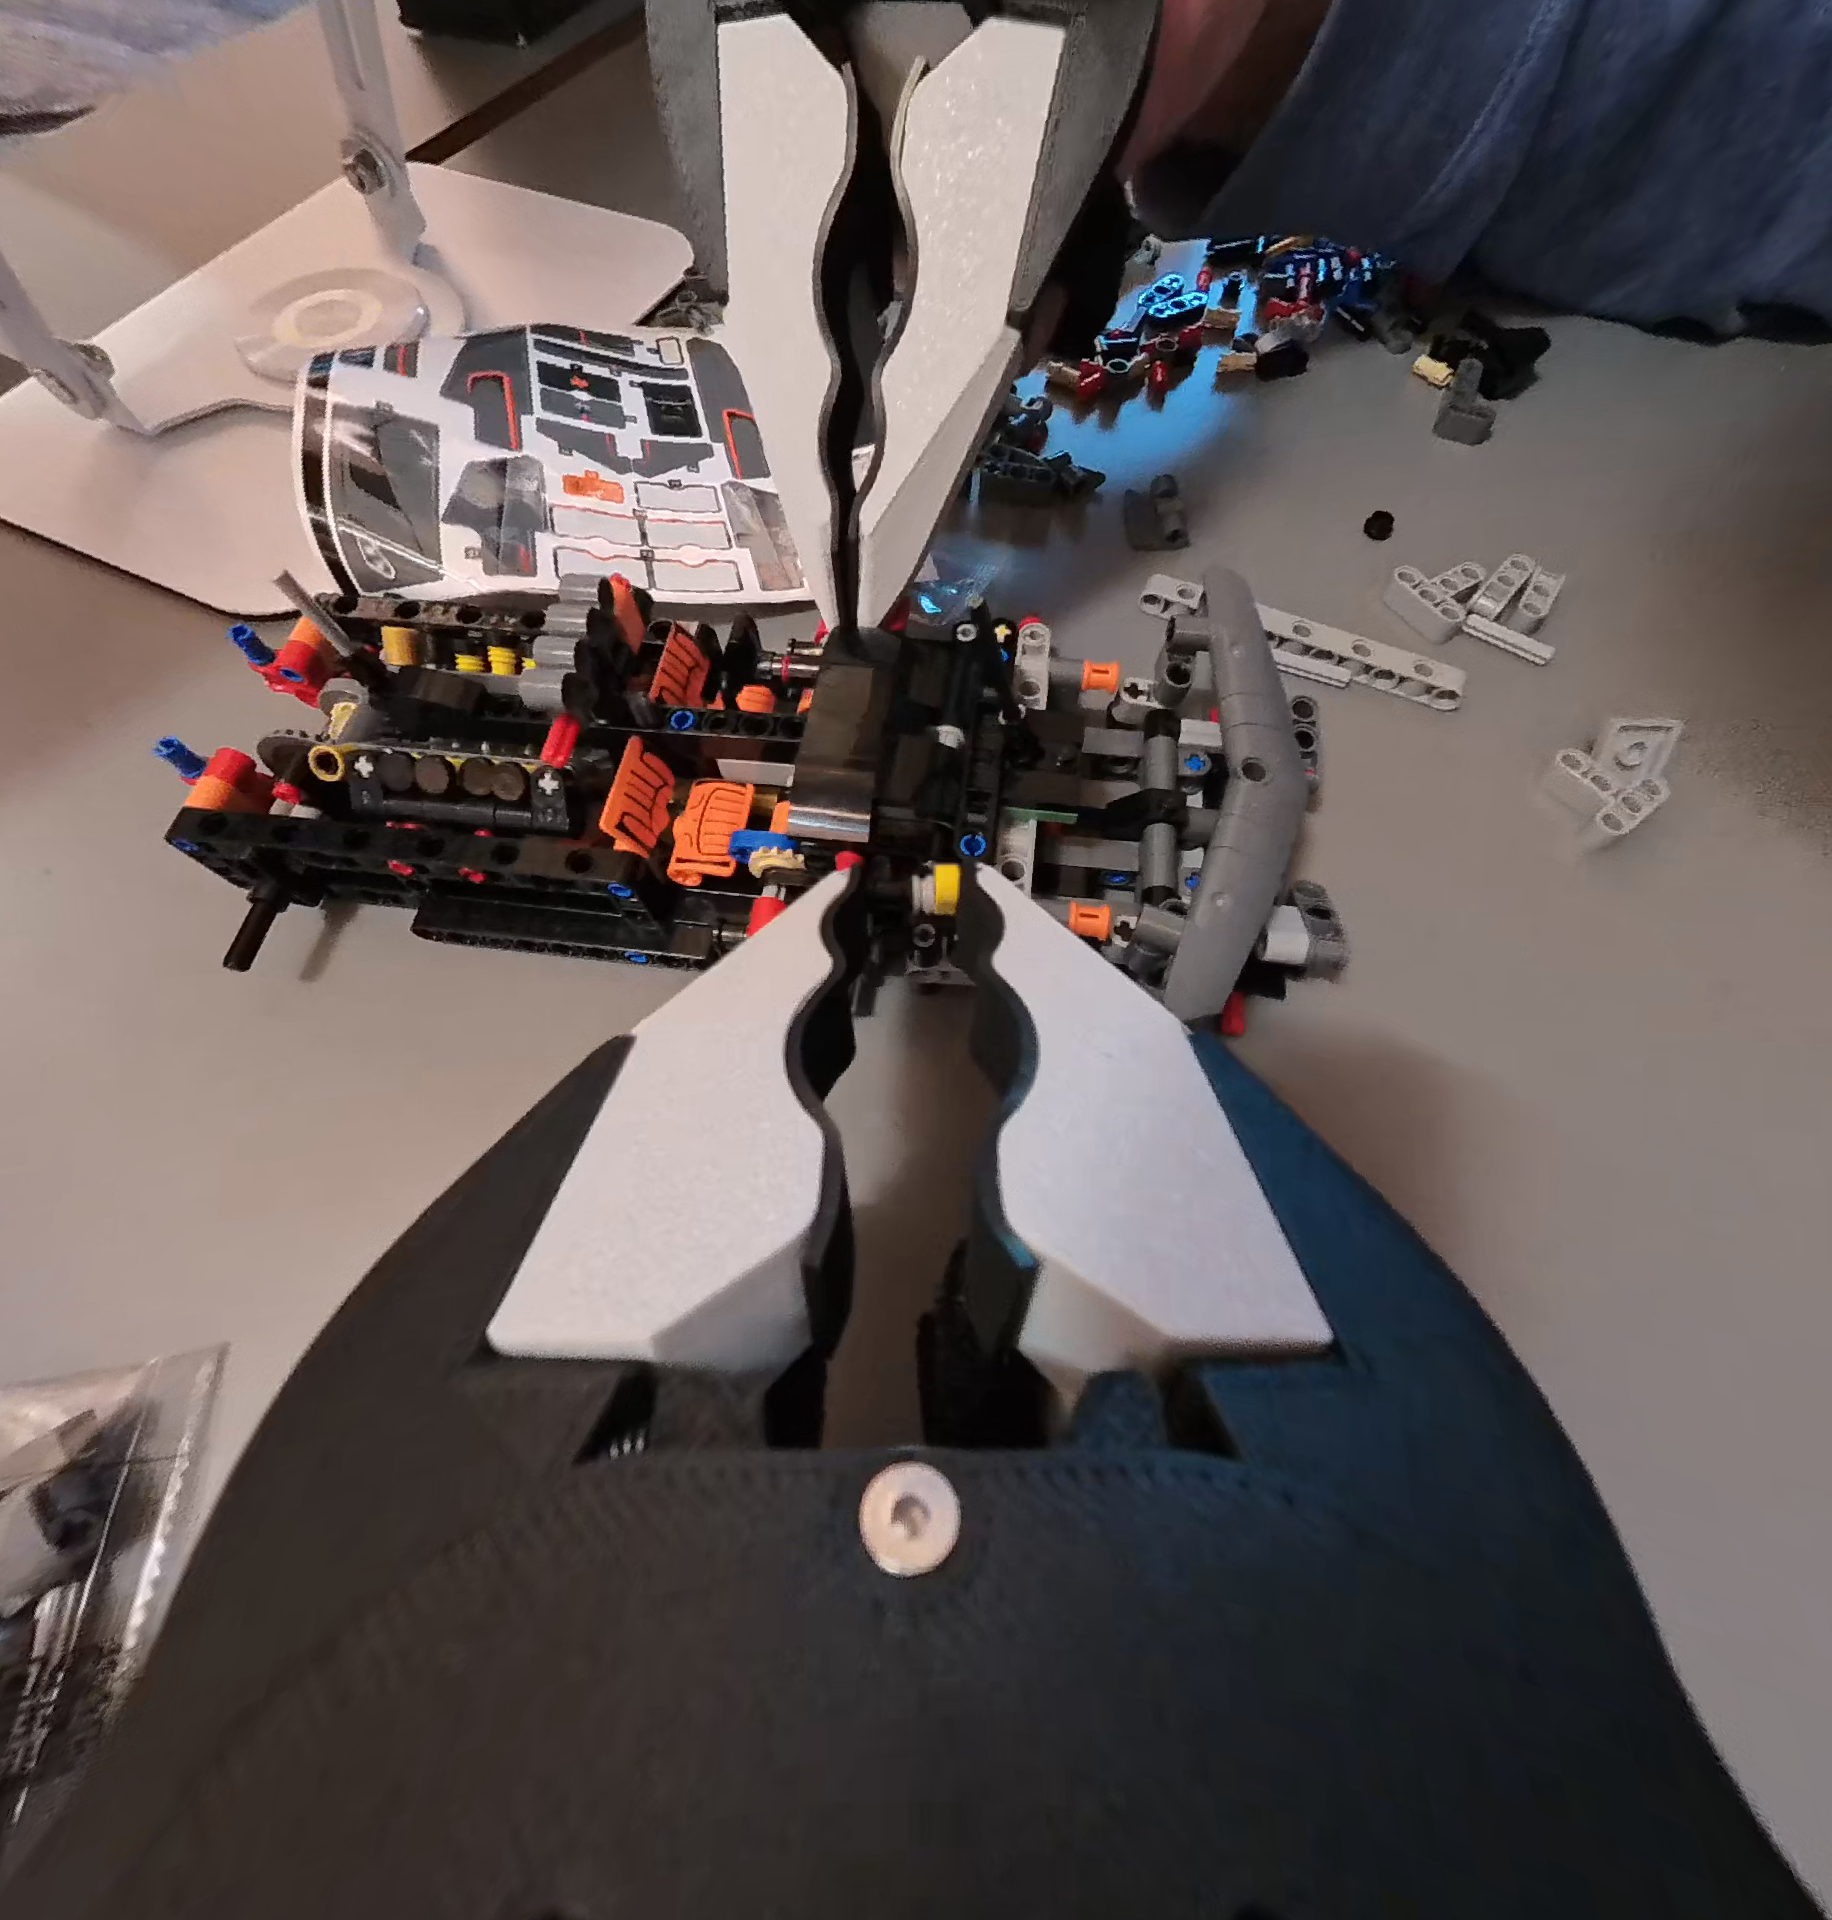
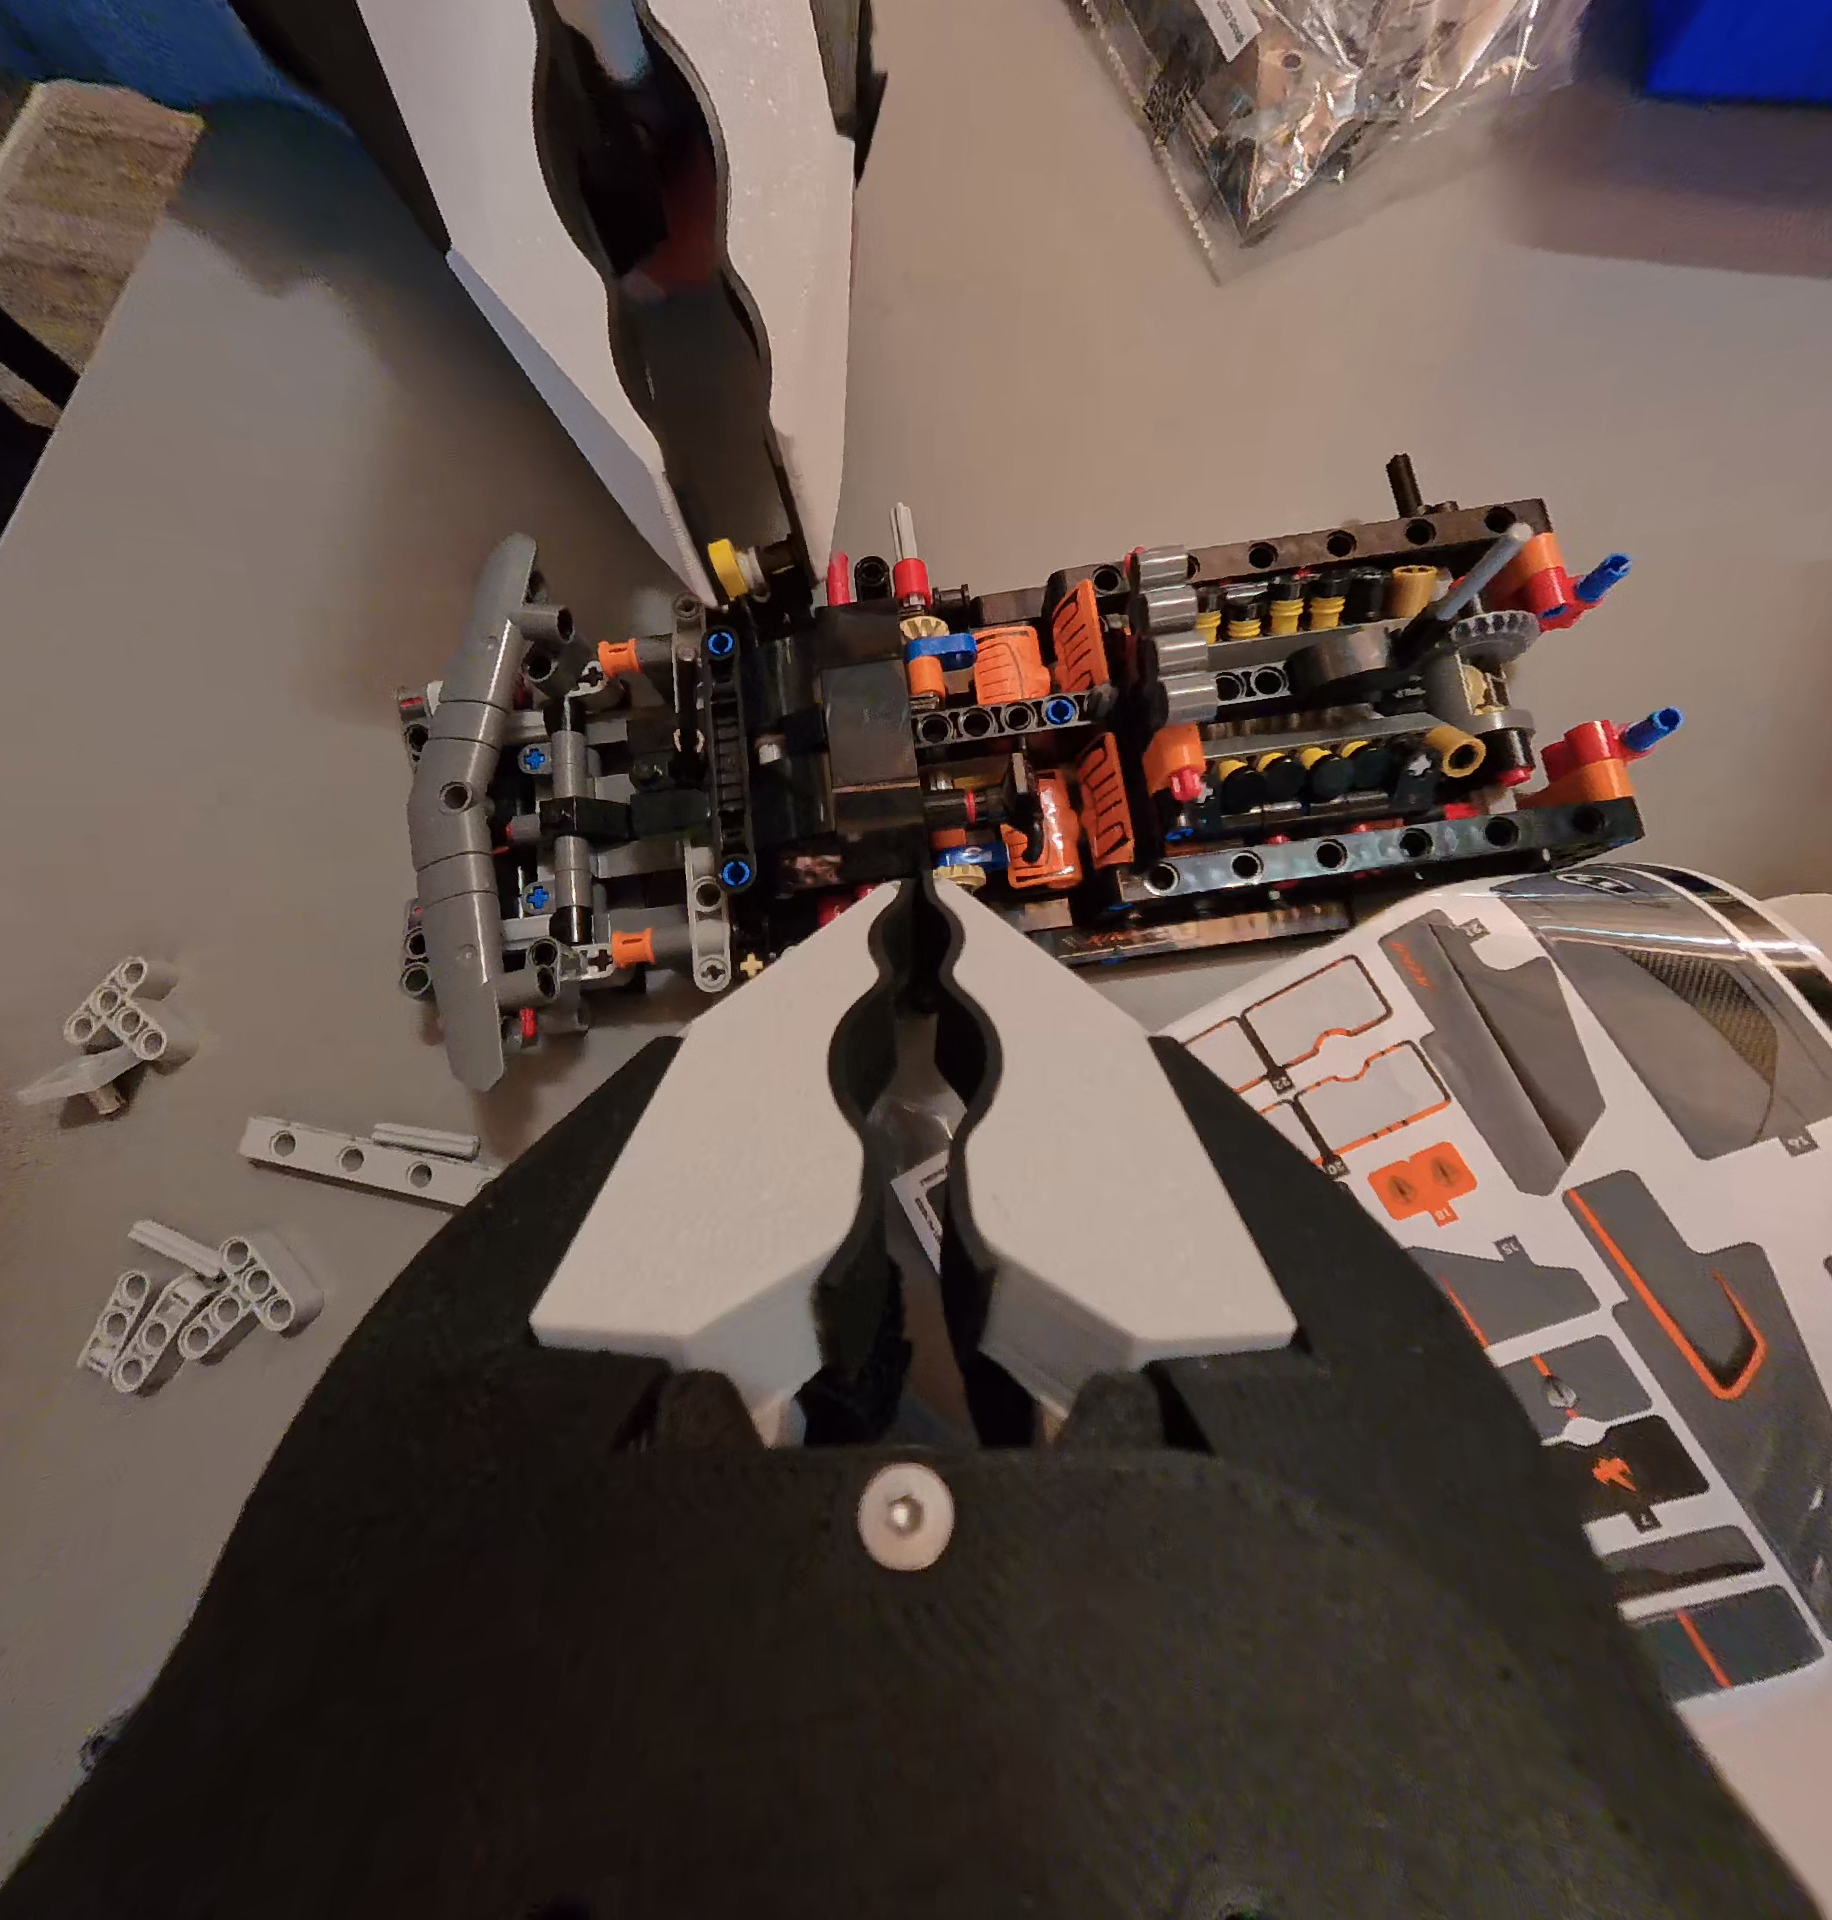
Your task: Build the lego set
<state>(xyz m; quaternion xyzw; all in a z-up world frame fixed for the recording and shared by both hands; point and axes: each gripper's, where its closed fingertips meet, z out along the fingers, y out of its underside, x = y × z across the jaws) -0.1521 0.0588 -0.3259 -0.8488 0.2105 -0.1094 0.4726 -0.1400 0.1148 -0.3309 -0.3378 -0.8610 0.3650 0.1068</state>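
Observation:
The long lego chassis (image 1: 579, 769) of black, grey and orange parts lies on the grey table (image 1: 1514, 1143), with its grey curved bumper (image 1: 1250, 769) at the right. My left gripper (image 1: 914, 883) is at the chassis's near side, its jaws closed around a yellow and black stub there. It also shows in the right wrist view (image 2: 766, 577), at the chassis's (image 2: 1255, 727) far side. My right gripper (image 2: 917, 888) is shut, tips against the opposite side at the black middle block (image 2: 870, 748). It also shows in the left wrist view (image 1: 852, 623). Any small part between its tips is hidden.
A curled sticker sheet (image 1: 579, 468) lies beside the chassis, also in the right wrist view (image 2: 1514, 1195). Loose grey beams (image 1: 1473, 603) (image 2: 195, 1309) lie past the bumper. A pile of small parts (image 1: 1255, 312), a person's blue sleeve (image 1: 1566, 156), a white stand (image 1: 216, 343) and parts bags (image 1: 50, 1538) (image 2: 1338, 104) surround it. My right fingertips sit around 7 centimeters from my left ones.

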